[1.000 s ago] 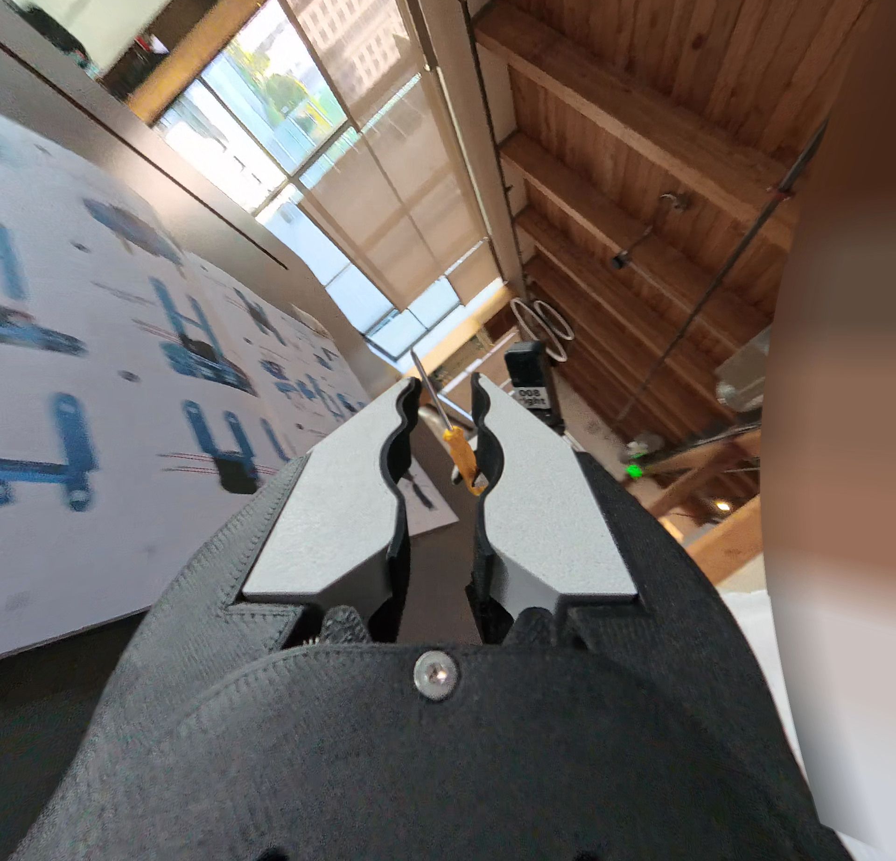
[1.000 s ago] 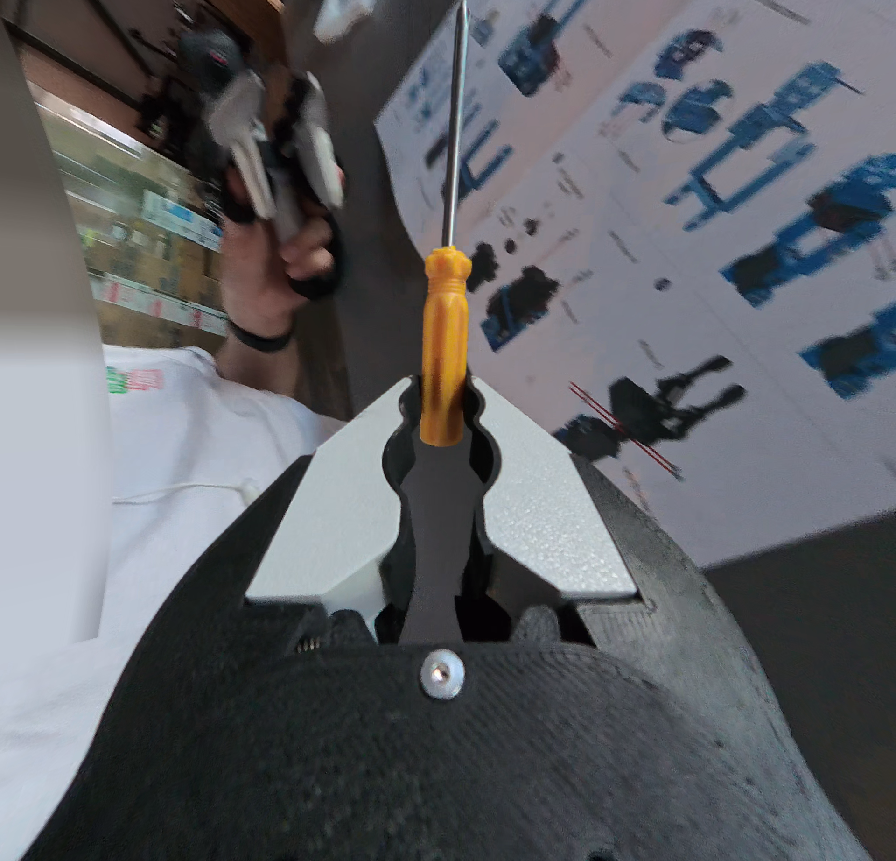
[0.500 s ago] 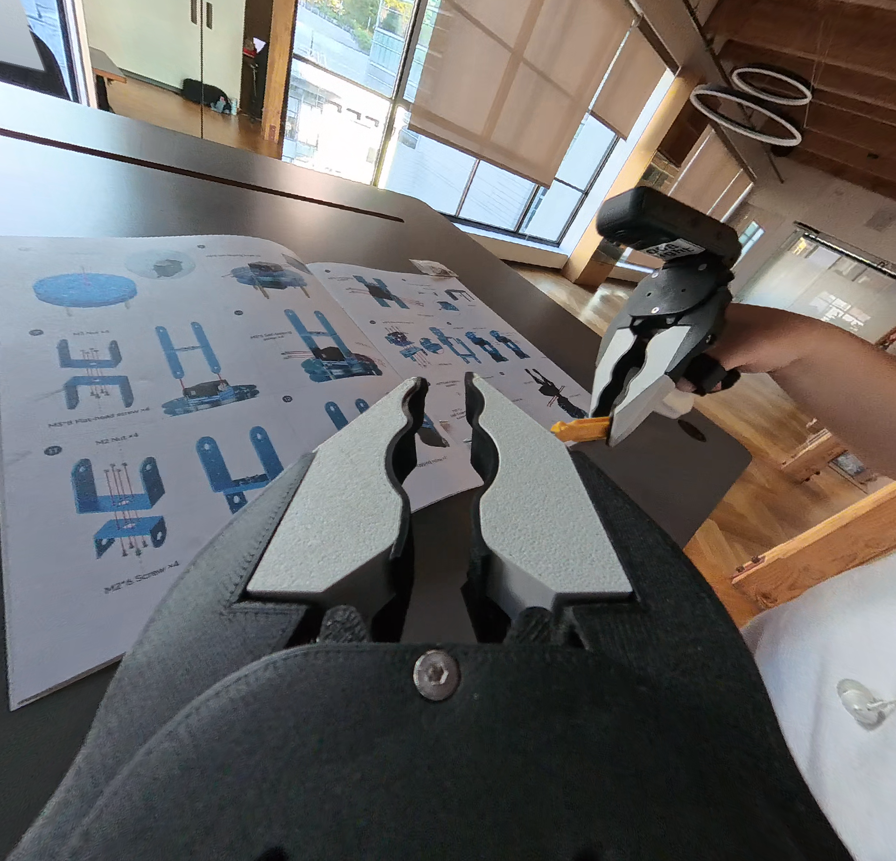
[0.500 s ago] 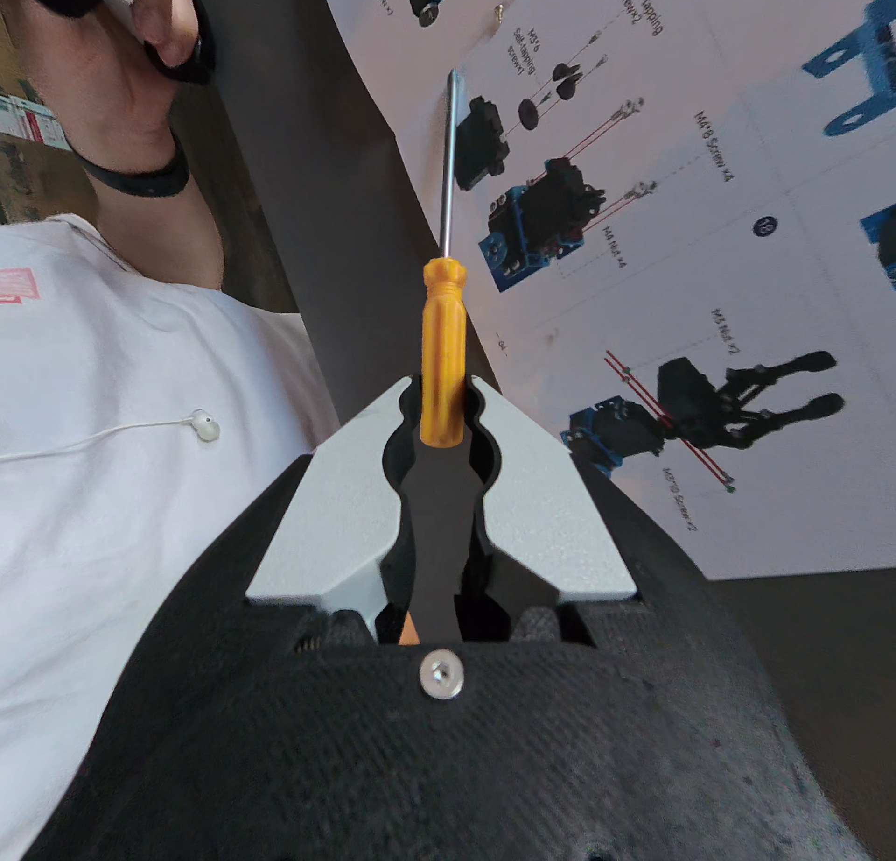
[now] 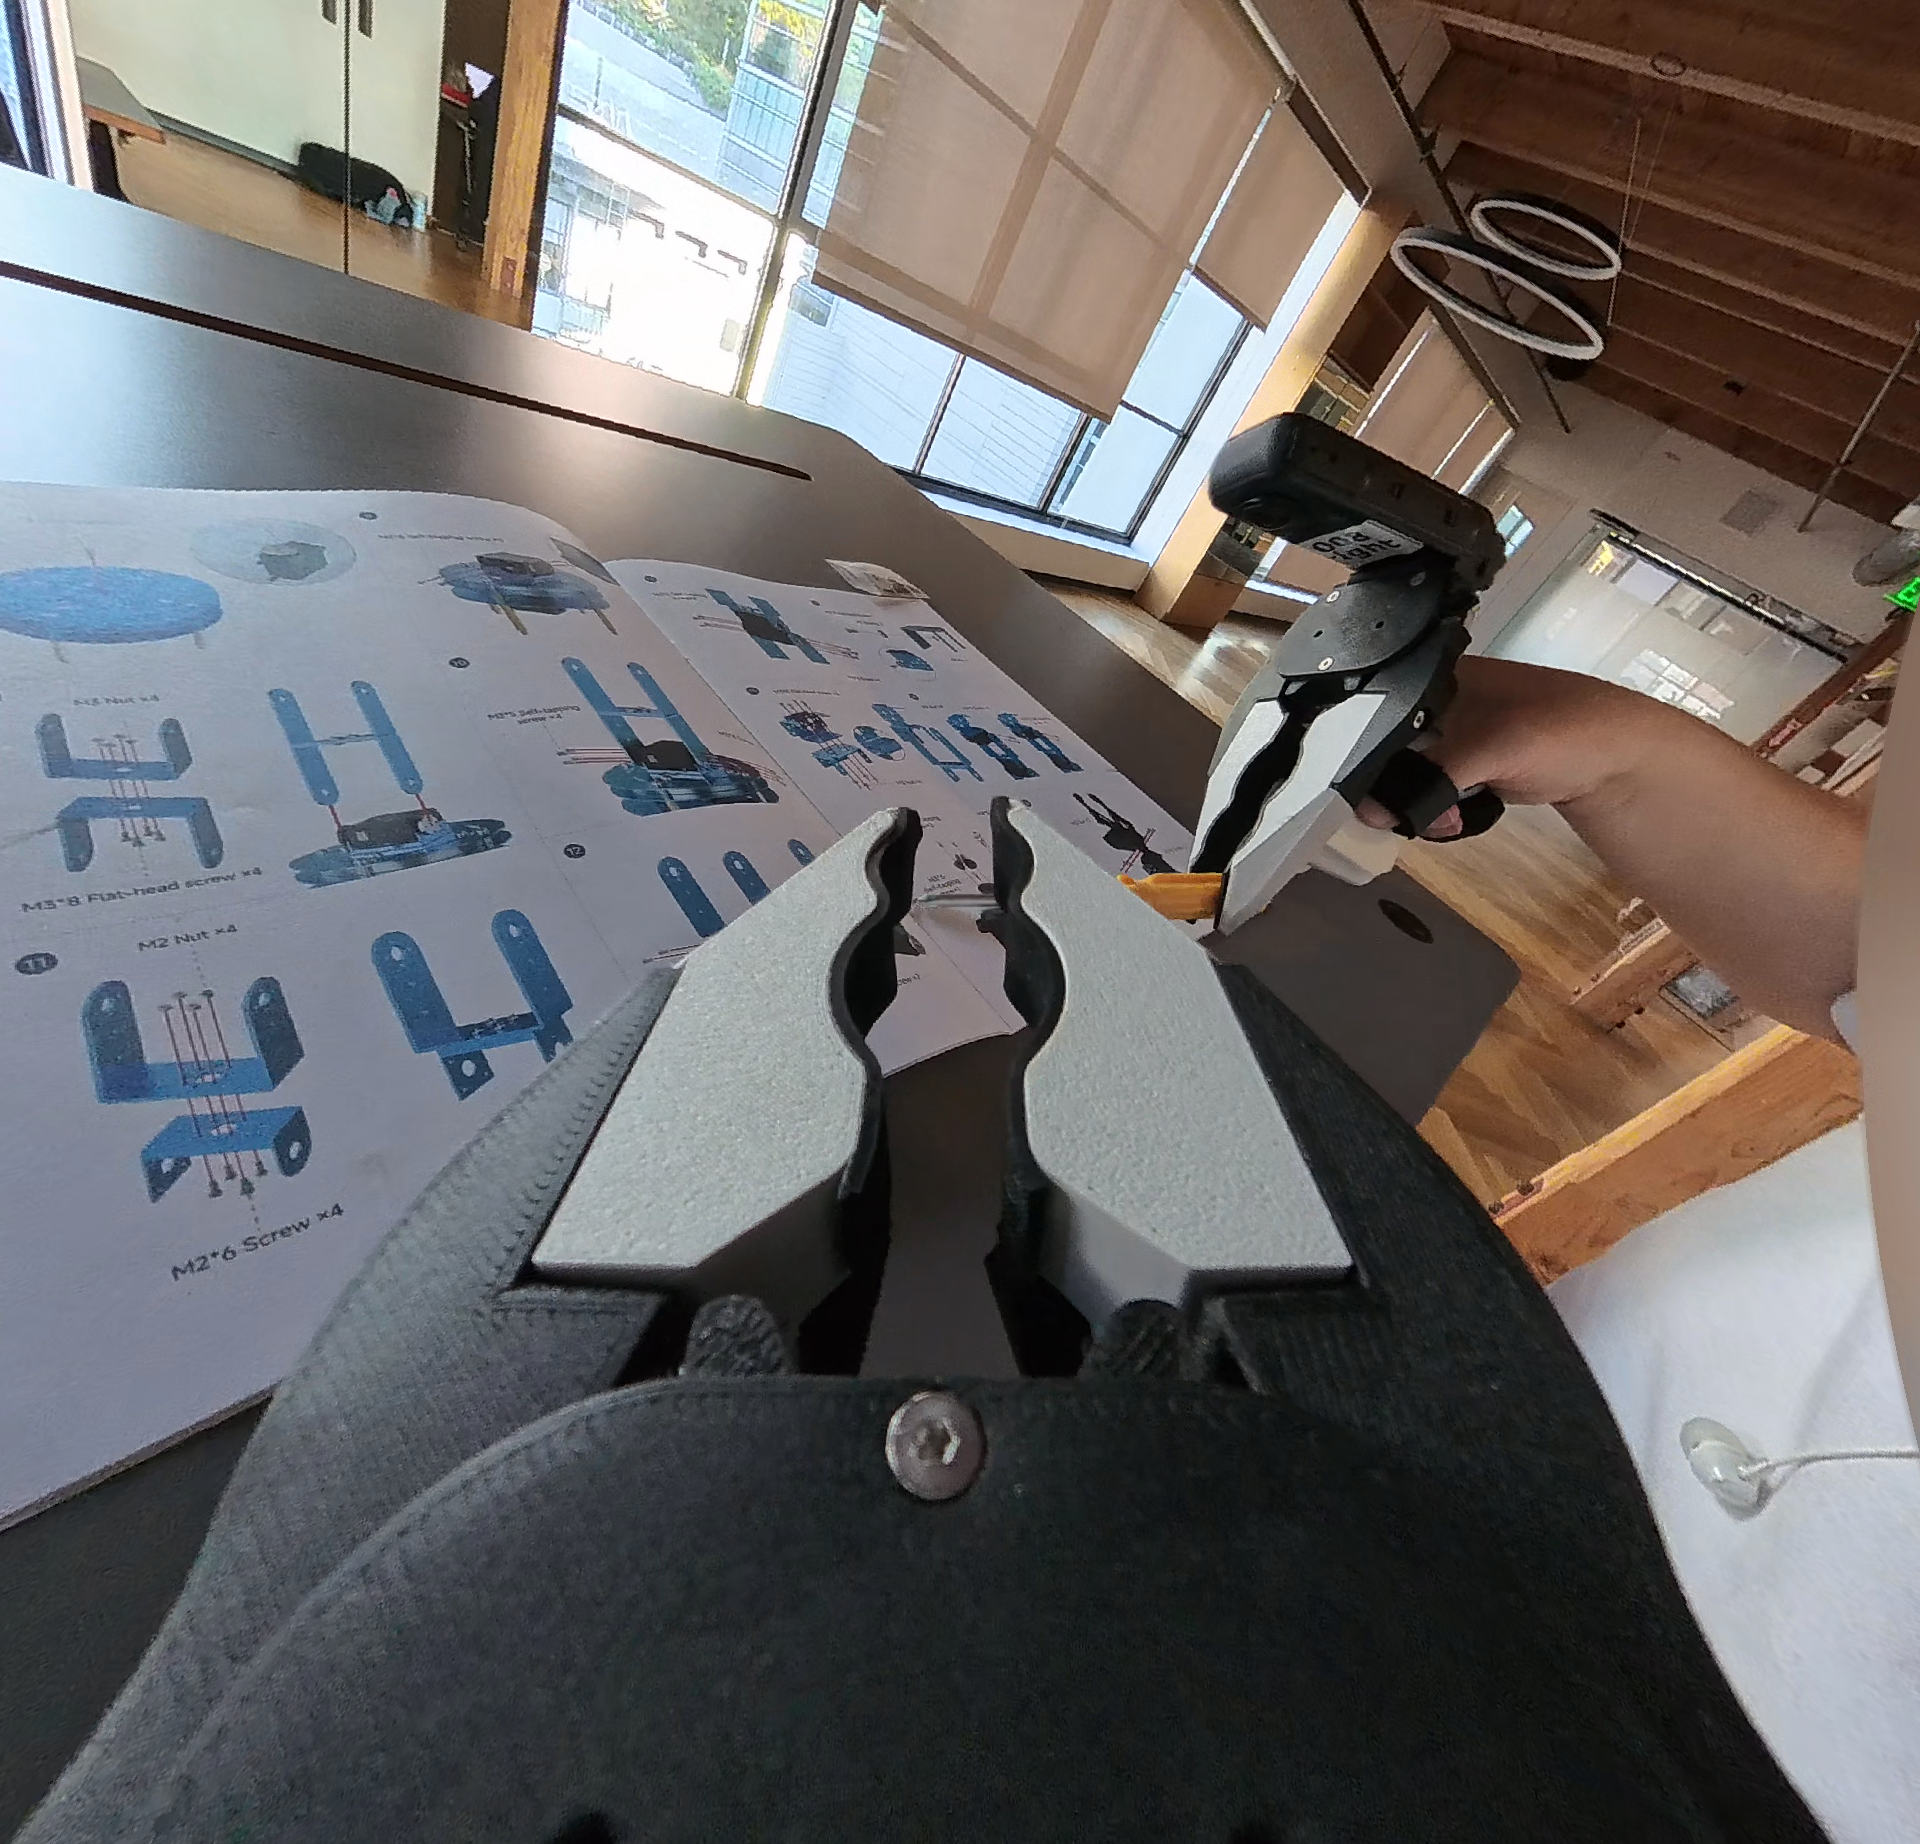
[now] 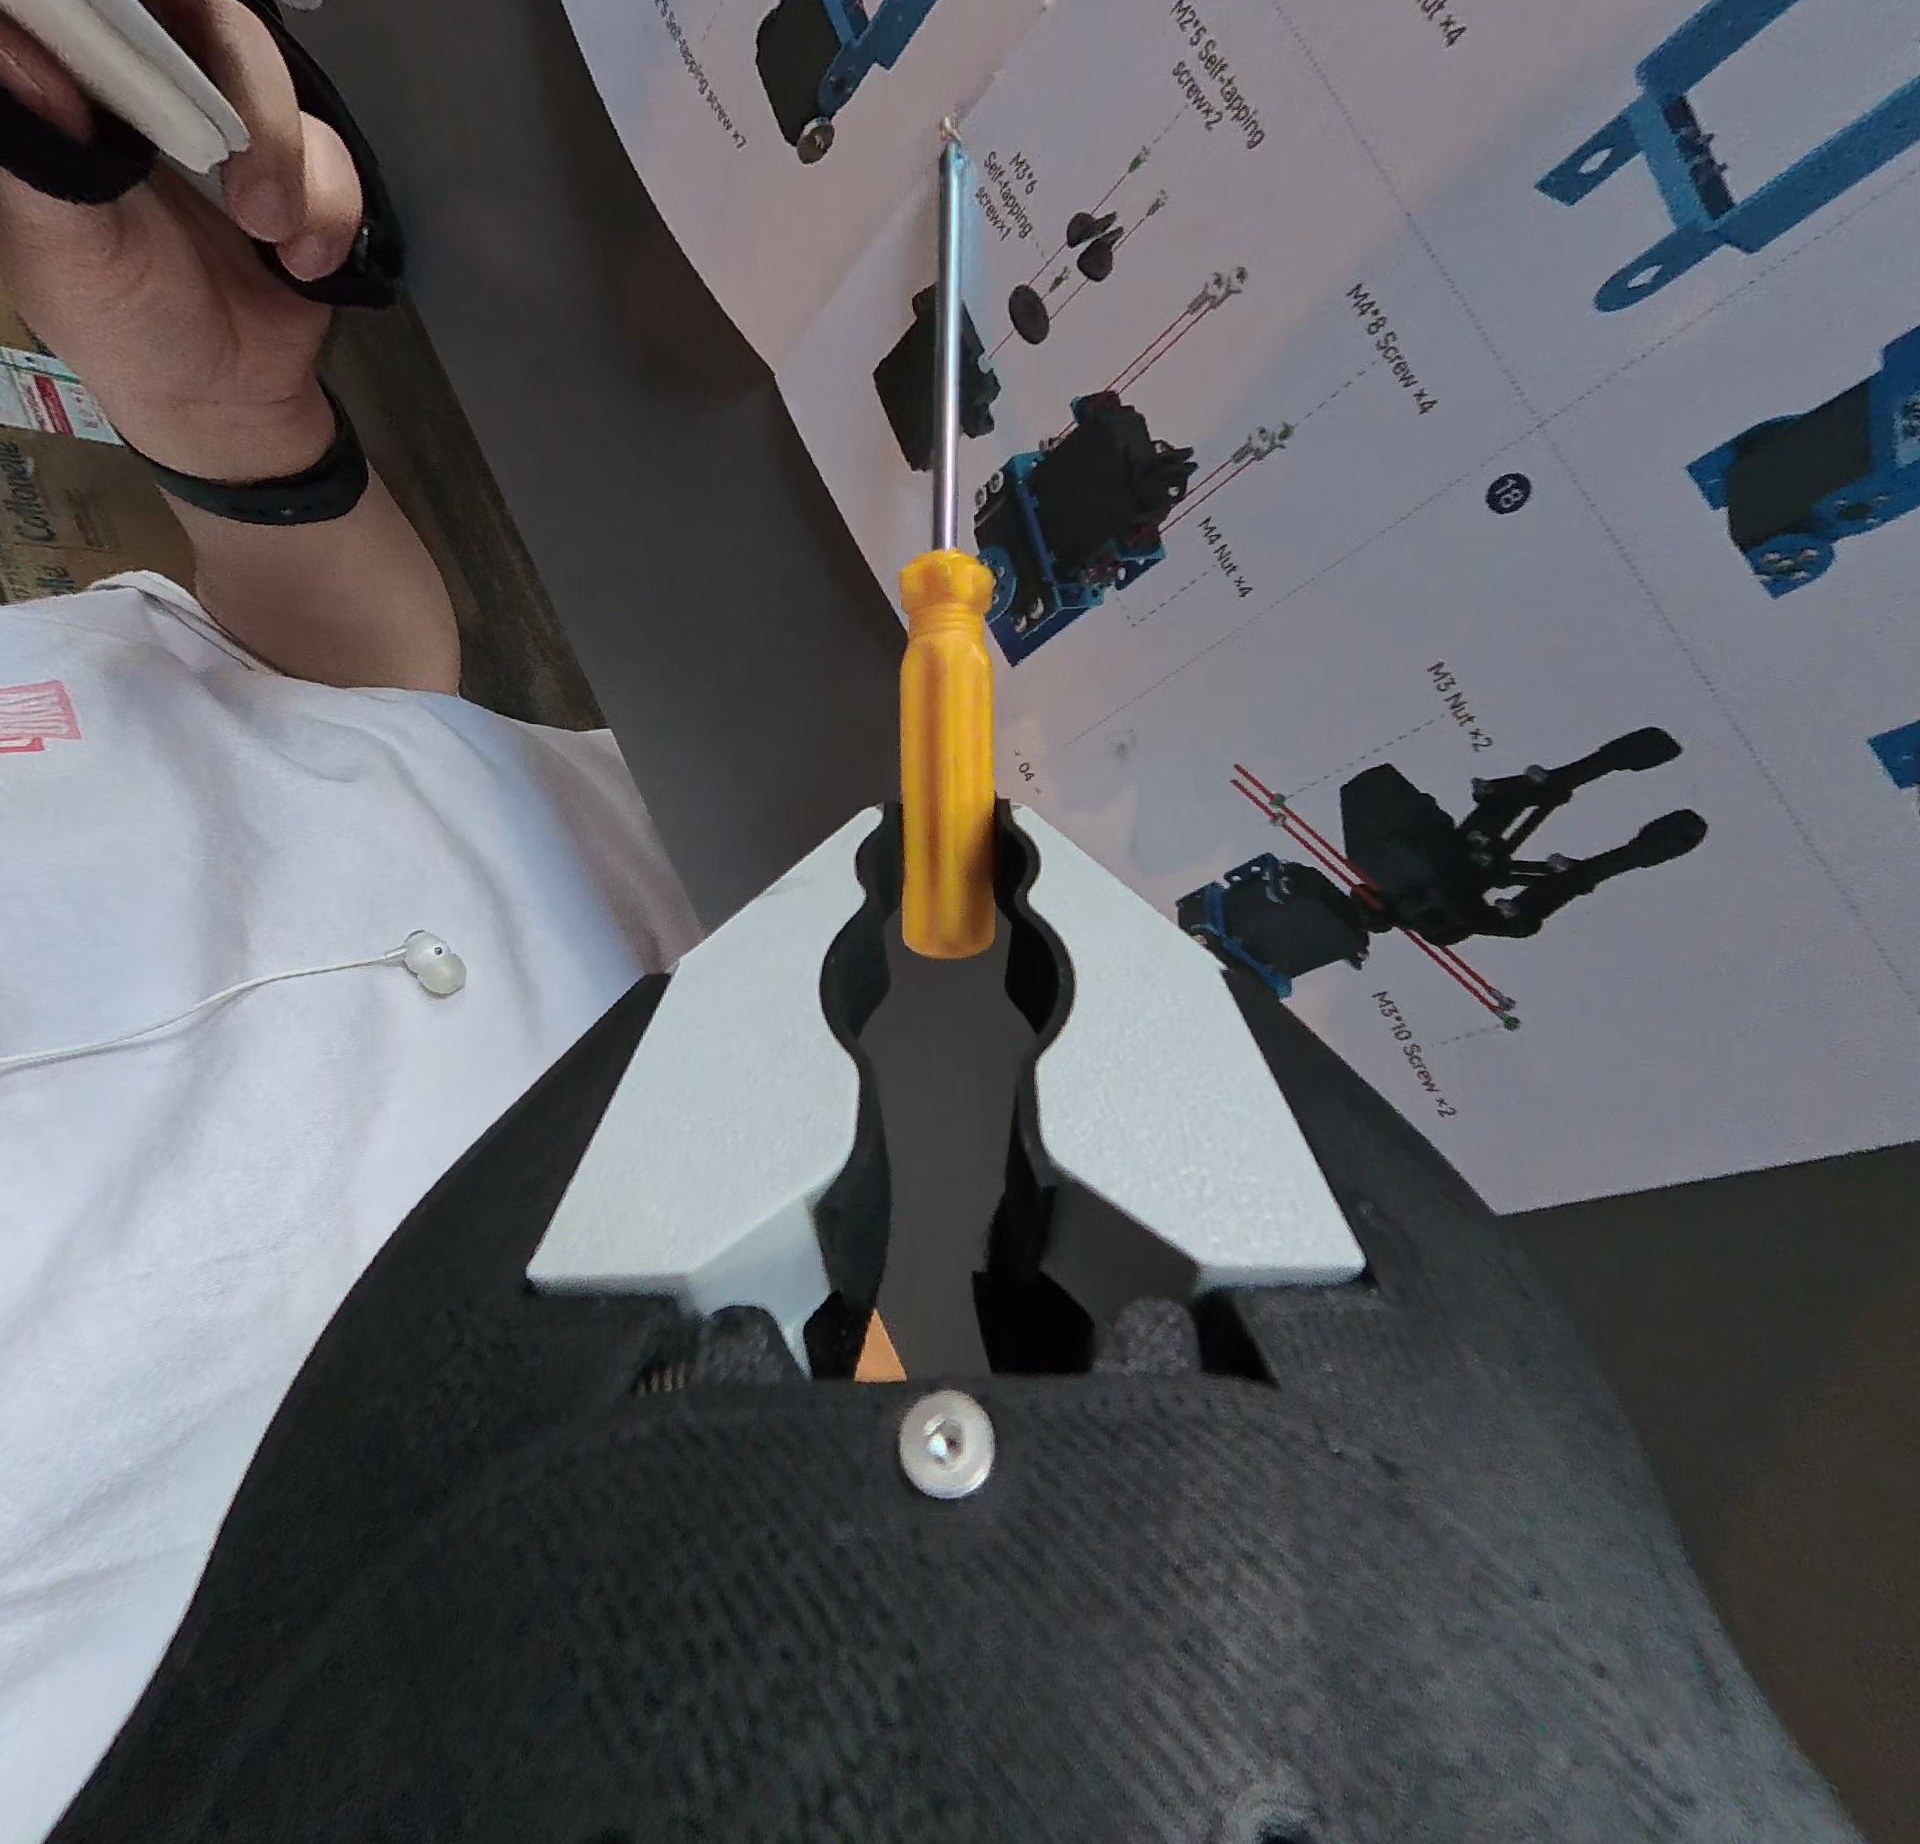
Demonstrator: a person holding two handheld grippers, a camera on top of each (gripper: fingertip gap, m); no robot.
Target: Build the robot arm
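My right gripper [image 6: 943,818] is shut on the orange handle of a small screwdriver [image 6: 943,755]. Its metal shaft points forward, and the tip sits at a tiny screw [image 6: 948,124] on a printed instruction sheet [image 6: 1455,651]. In the left wrist view, the right gripper [image 5: 1231,895] angles down over the sheet's [image 5: 312,859] near right corner with the orange handle [image 5: 1164,890] sticking out. My left gripper [image 5: 951,828] is empty, its jaws slightly apart, hovering above the sheet a short way from the screwdriver's shaft.
The sheet lies on a dark table [image 5: 416,412] whose right edge [image 5: 1455,1015] drops to a wooden floor. A person's white shirt [image 6: 260,963], an earbud on a cord [image 6: 431,963] and the left hand [image 6: 177,319] sit close at the left. Some 20 cm of space lies between my two pairs of fingers. The tiny screw [image 6: 948,124] is about equally far from each gripper, around 12 cm.
The left view swung down from the ceiling to the table and steadied. The right gripper brought the screwdriver closer to the sheet, with its tip now at the small screw.
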